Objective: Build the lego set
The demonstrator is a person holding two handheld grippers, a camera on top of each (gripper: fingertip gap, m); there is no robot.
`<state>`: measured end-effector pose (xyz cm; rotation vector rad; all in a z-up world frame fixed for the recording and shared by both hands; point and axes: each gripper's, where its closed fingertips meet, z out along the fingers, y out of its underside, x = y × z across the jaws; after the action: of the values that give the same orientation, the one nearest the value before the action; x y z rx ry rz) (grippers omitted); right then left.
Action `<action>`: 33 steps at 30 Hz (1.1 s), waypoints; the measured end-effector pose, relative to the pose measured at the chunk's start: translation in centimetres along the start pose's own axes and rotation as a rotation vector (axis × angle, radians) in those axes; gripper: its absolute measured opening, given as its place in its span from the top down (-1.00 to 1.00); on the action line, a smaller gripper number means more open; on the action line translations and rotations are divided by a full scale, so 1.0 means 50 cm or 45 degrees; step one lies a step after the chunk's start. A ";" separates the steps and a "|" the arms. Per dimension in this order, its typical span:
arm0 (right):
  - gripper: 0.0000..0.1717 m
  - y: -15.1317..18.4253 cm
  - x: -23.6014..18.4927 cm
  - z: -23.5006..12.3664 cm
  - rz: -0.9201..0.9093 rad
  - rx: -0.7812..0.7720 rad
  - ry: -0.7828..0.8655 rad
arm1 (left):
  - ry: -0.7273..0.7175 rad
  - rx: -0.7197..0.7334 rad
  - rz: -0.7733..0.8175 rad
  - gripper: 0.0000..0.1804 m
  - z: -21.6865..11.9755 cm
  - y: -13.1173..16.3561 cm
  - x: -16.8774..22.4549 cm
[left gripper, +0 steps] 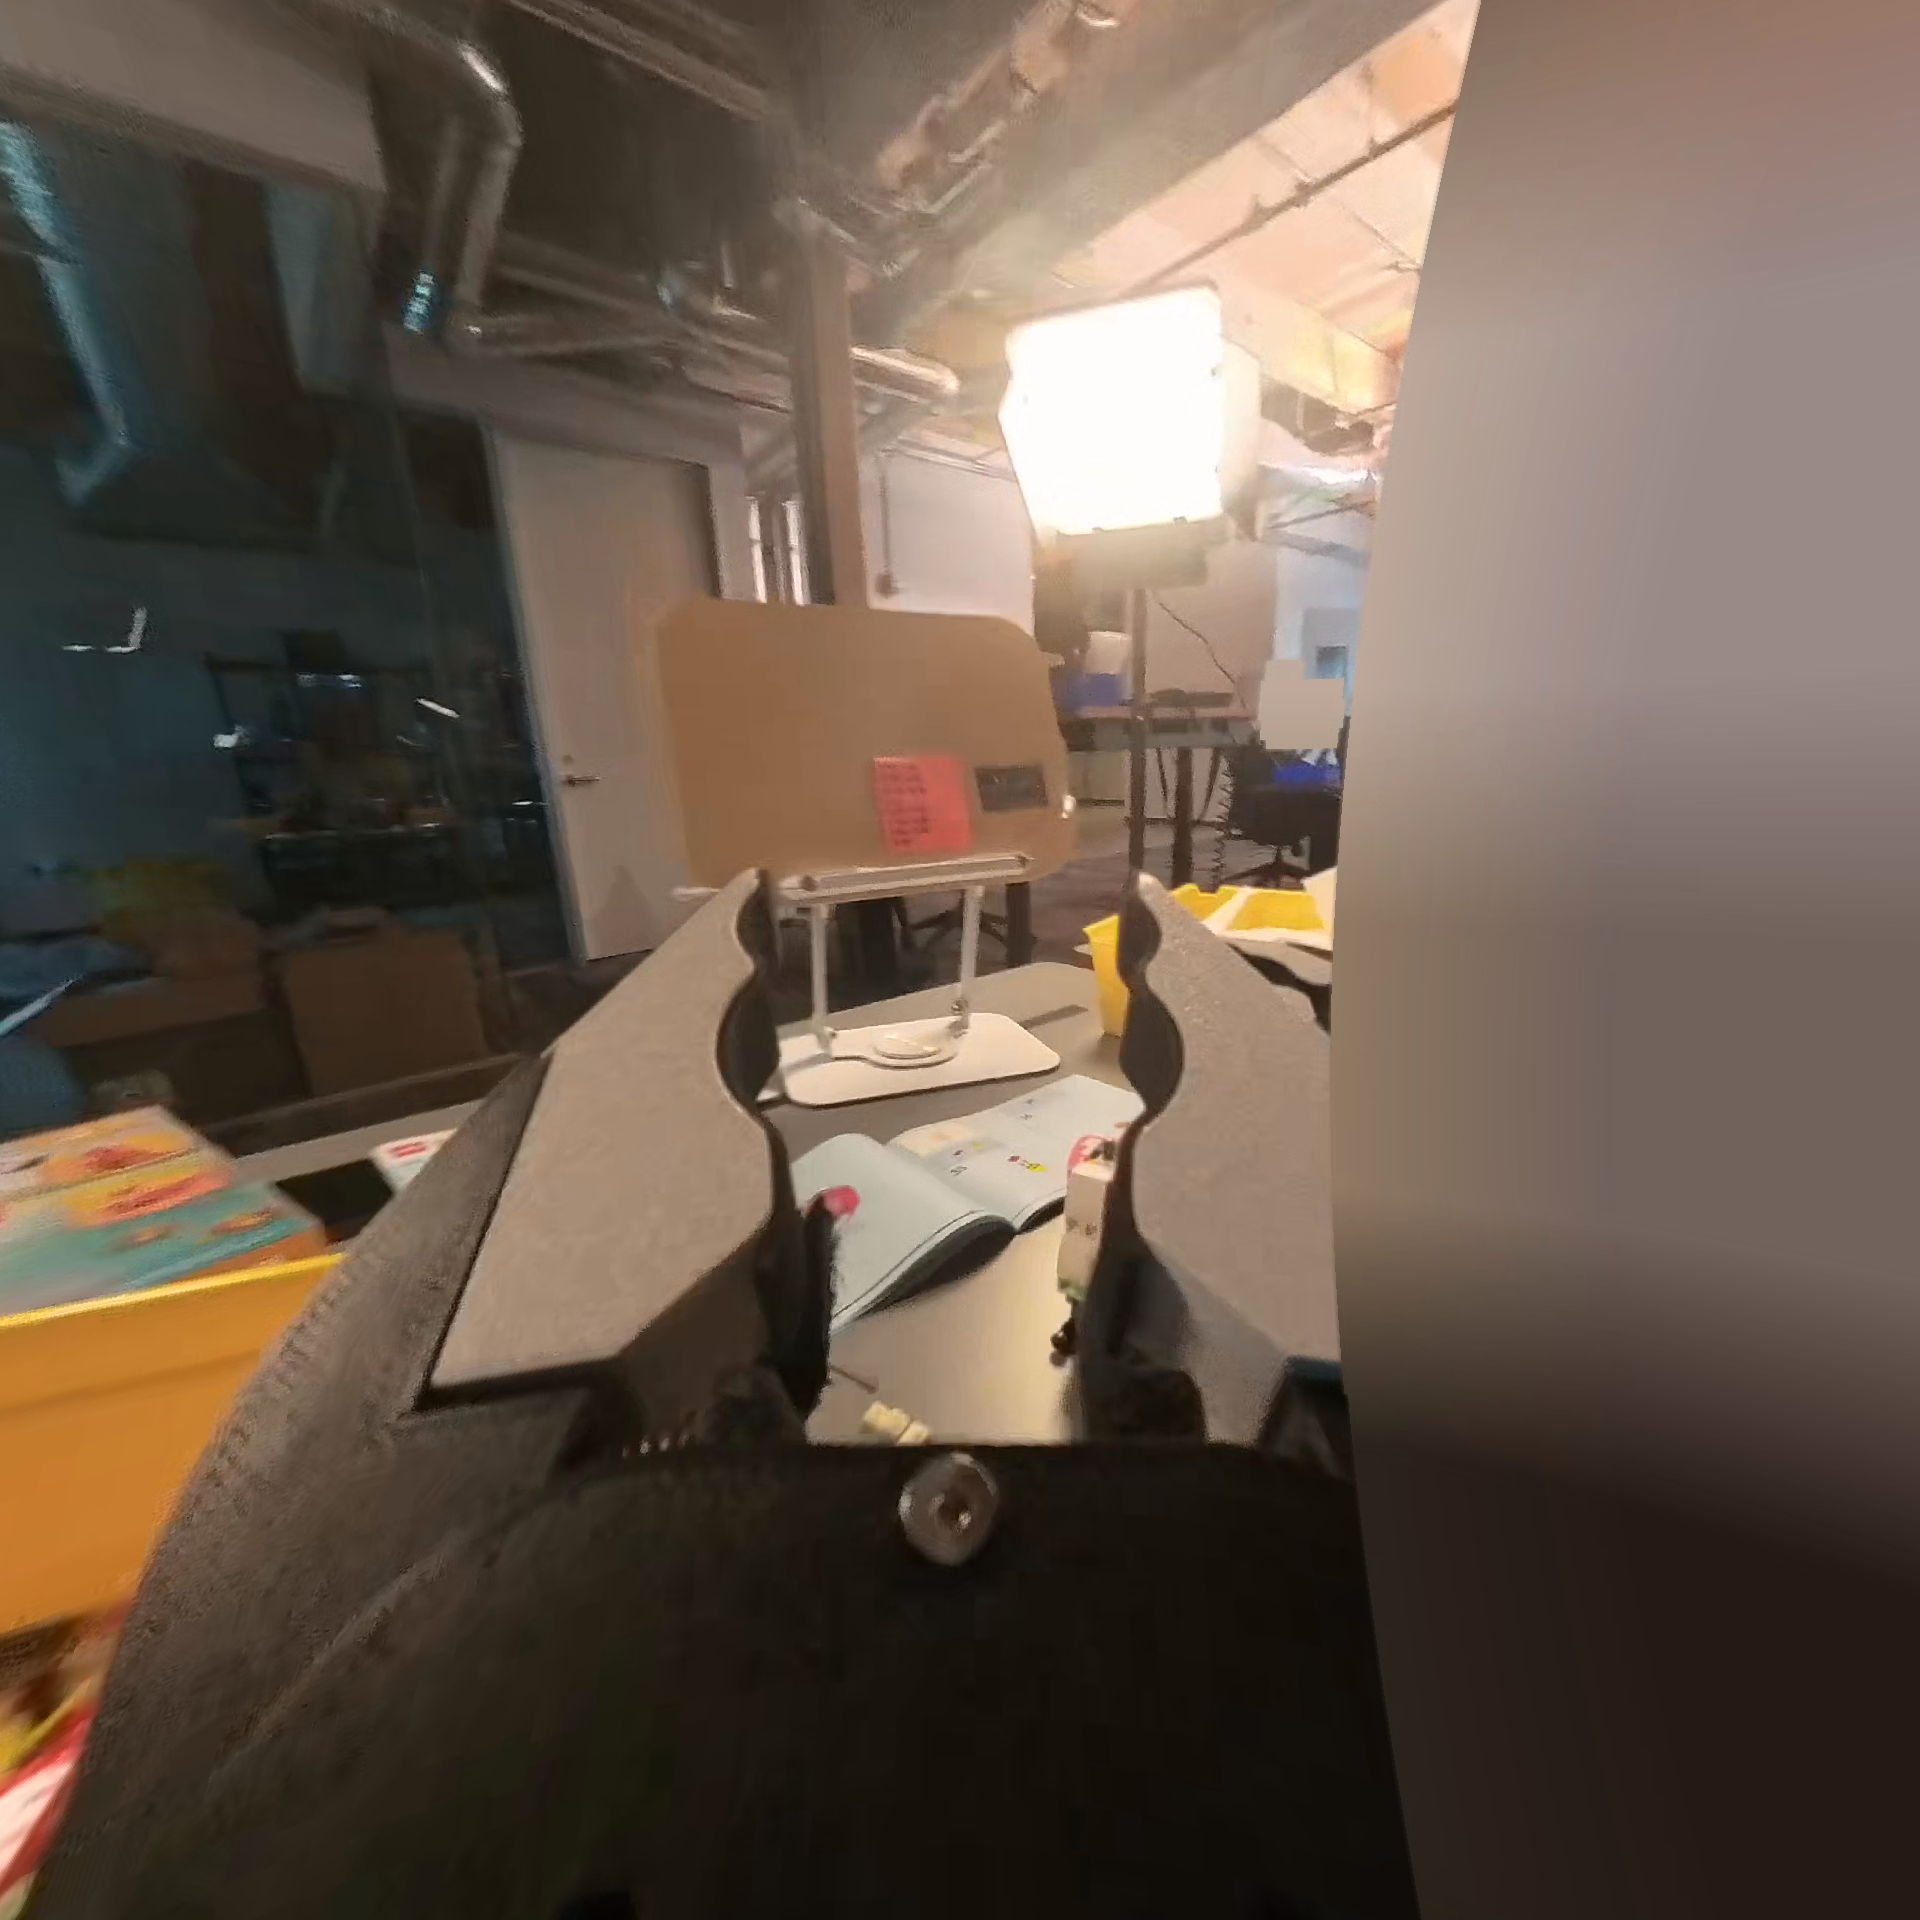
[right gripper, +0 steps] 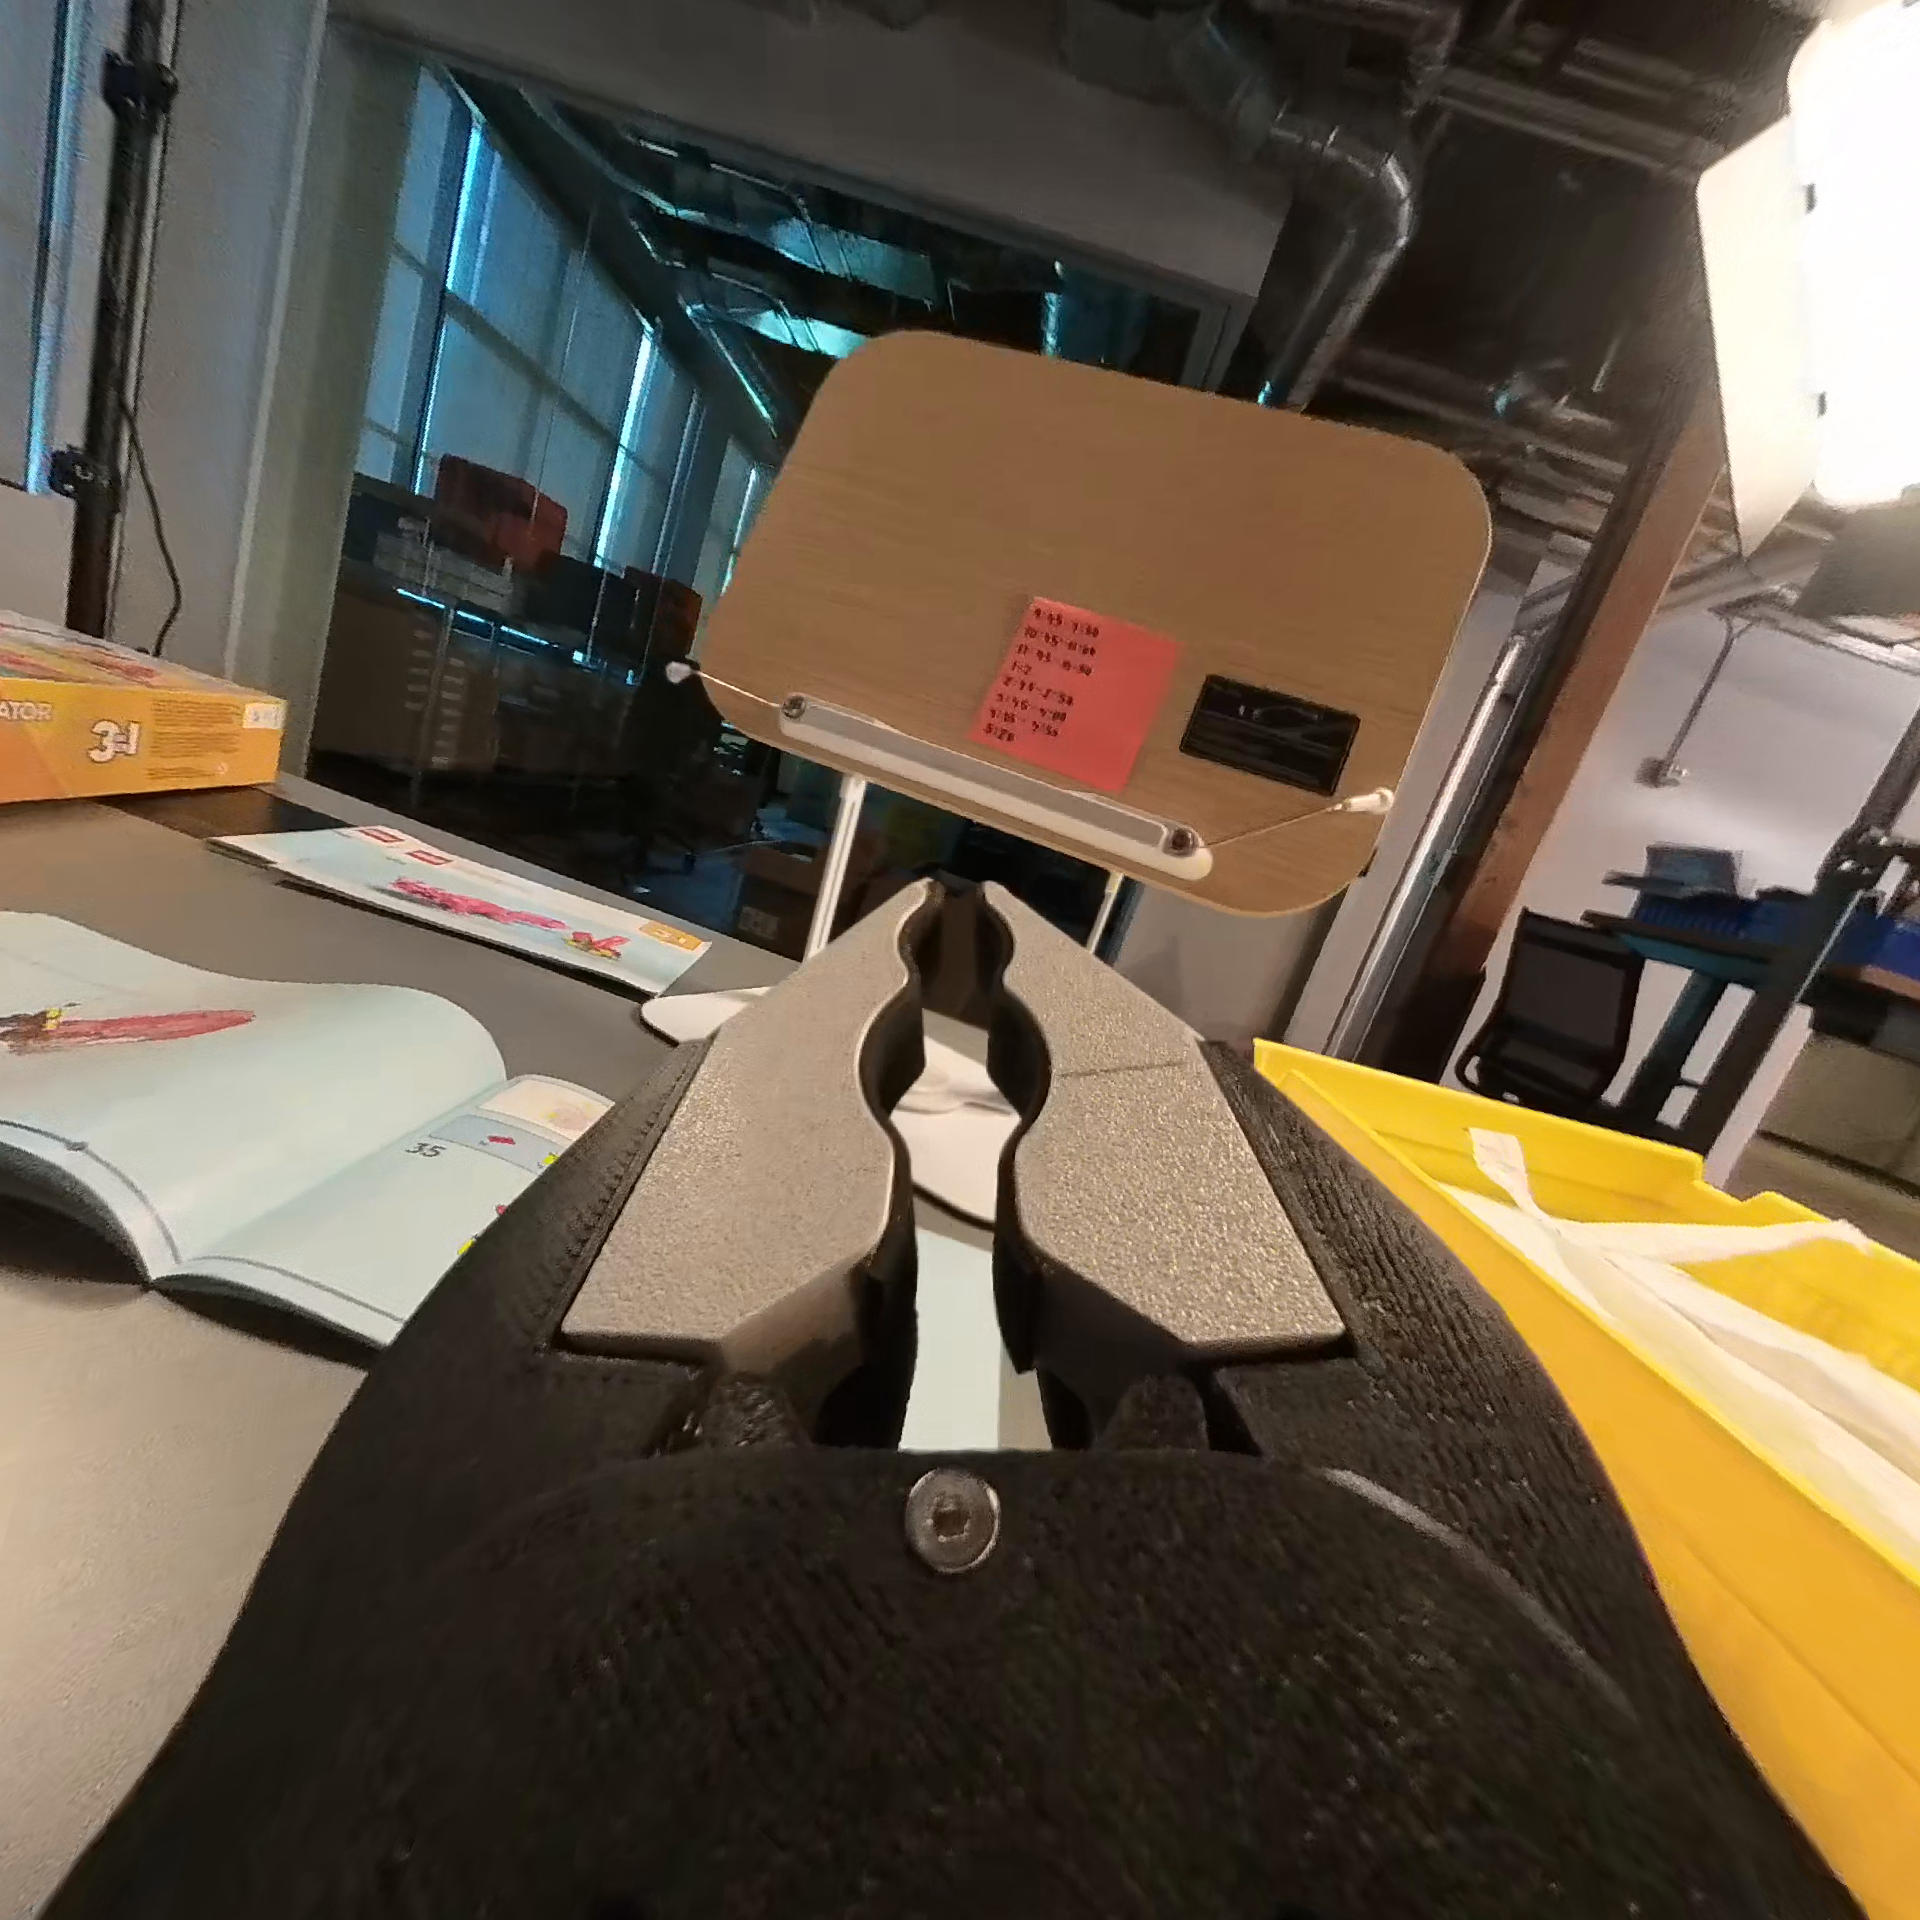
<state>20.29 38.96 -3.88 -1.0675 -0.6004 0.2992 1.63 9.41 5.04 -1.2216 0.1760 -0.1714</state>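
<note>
**Both claws above the grey desk, book stand dead ahead**

Nearest the lens in each view: black textured claw body w/ a hex screw, then grey wavy-edged fingers.

Left gripper (left gripper: 940,894): jaws stand wide apart, nothing between the pads, tips in open air. Through the gap: white base plate of the book stand (left gripper: 862,748), its two thin legs and the wooden board above w/ a red sticky note (left gripper: 920,800) and a small black plate. Below the gap an open booklet (left gripper: 956,1184) lies flat on the table (left gripper: 966,1340); a small white brick model (left gripper: 1086,1216) sits just beside the right finger's inner edge, and a few pale loose bits lie near the claw's root. Left edge: yellow box (left gripper: 125,1382) w/ a colourful box on top, close to the claw's flank. Right side is blanked by a blur patch. A yellow bin (left gripper: 1107,966) peeks past the right fingertip.

Right gripper (right gripper: 961,899): fingertips all but meeting, only the wavy hollows leave gaps lower down; nothing seen in the grip. It points at the stand (right gripper: 1091,582), board tilted, rounded corners, a pale ledge along the lower edge. Left: open booklet (right gripper: 239,1122), a second closed booklet (right gripper: 468,904) farther off, orange box (right gripper: 135,727) at the desk's far edge. Right: yellow bin (right gripper: 1621,1382) hard against the claw's side, white bags in it. Bare desk between booklet and claw on the left.
</note>
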 end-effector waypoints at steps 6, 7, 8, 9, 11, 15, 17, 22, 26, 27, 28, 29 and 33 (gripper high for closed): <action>0.99 -0.002 0.001 -0.005 -0.088 -0.019 0.050 | -0.370 -0.264 0.047 0.28 -0.148 -0.081 -0.194; 0.99 0.000 0.002 -0.004 -0.092 -0.028 0.056 | -0.420 -0.331 0.066 0.46 -0.172 -0.082 -0.233; 0.99 0.002 0.001 -0.004 -0.099 -0.037 0.054 | -0.406 -0.390 0.065 0.68 -0.188 -0.077 -0.259; 0.99 0.002 -0.001 -0.006 -0.109 -0.043 0.051 | -0.404 -0.457 0.013 0.76 -0.203 -0.062 -0.288; 0.99 0.000 -0.003 -0.013 -0.138 -0.051 0.050 | -0.421 -0.667 -0.162 0.81 -0.229 -0.001 -0.344; 1.00 0.008 0.016 -0.022 -0.148 -0.093 0.115 | -0.393 -1.041 -0.304 0.83 -0.267 0.117 -0.404; 0.99 0.010 0.030 -0.027 -0.140 -0.106 0.162 | -0.358 -1.198 -0.310 0.73 -0.282 0.156 -0.417; 0.99 0.009 0.063 -0.051 -0.103 -0.136 0.311 | -0.254 -1.397 -0.402 0.57 -0.288 0.201 -0.426; 1.00 0.012 0.056 -0.047 -0.131 -0.155 0.308 | -0.129 -1.632 -0.535 0.71 -0.312 0.231 -0.414; 1.00 0.015 0.052 -0.044 -0.136 -0.162 0.292 | -0.100 -1.701 -0.579 0.72 -0.321 0.235 -0.409; 0.99 0.019 0.050 -0.041 -0.136 -0.171 0.282 | -0.095 -1.779 -0.596 0.72 -0.334 0.241 -0.408; 0.99 0.022 0.050 -0.039 -0.134 -0.181 0.283 | -0.092 -1.866 -0.583 0.72 -0.350 0.245 -0.410; 0.99 0.028 0.058 -0.037 -0.115 -0.192 0.298 | -0.197 -2.196 -0.439 0.75 -0.420 0.255 -0.432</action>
<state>23.78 39.70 -4.84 -1.1971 -0.4639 0.0488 -23.68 -0.76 -13.03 -2.9777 -0.0847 -0.2171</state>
